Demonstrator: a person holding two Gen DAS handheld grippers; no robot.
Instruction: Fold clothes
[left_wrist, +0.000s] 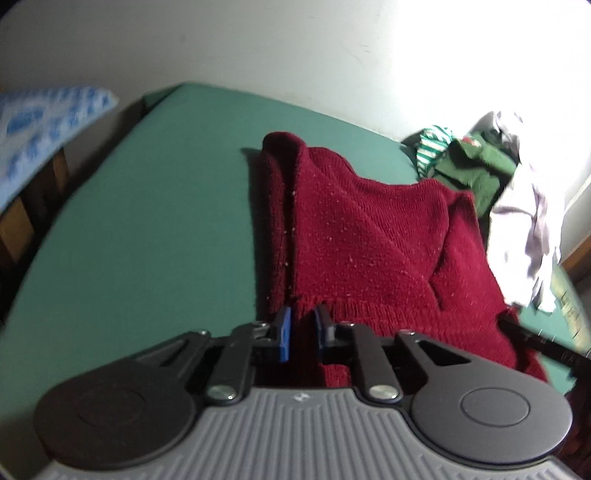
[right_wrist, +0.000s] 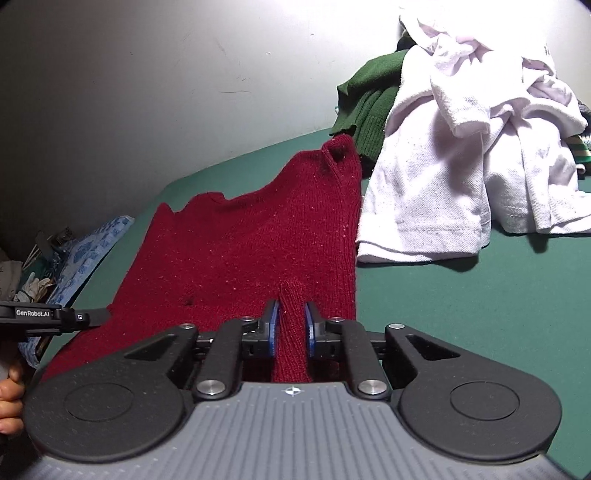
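A dark red knitted sweater (left_wrist: 369, 229) lies spread on the green surface (left_wrist: 147, 221), its left side folded over lengthwise. My left gripper (left_wrist: 303, 330) is at the sweater's near ribbed hem, and red knit fills the narrow gap between its blue pads. In the right wrist view the same sweater (right_wrist: 240, 251) stretches away from me. My right gripper (right_wrist: 291, 325) is shut on a raised ridge of the knit, which stands up between the pads at the near edge.
A heap of clothes sits at the far right: a white polo shirt (right_wrist: 461, 166), a green knit (right_wrist: 369, 103) and a green-and-white striped piece (left_wrist: 432, 144). Blue patterned cloth (left_wrist: 44, 122) hangs off to the left. A pale wall lies behind. A hand (right_wrist: 11, 398) shows at the left edge.
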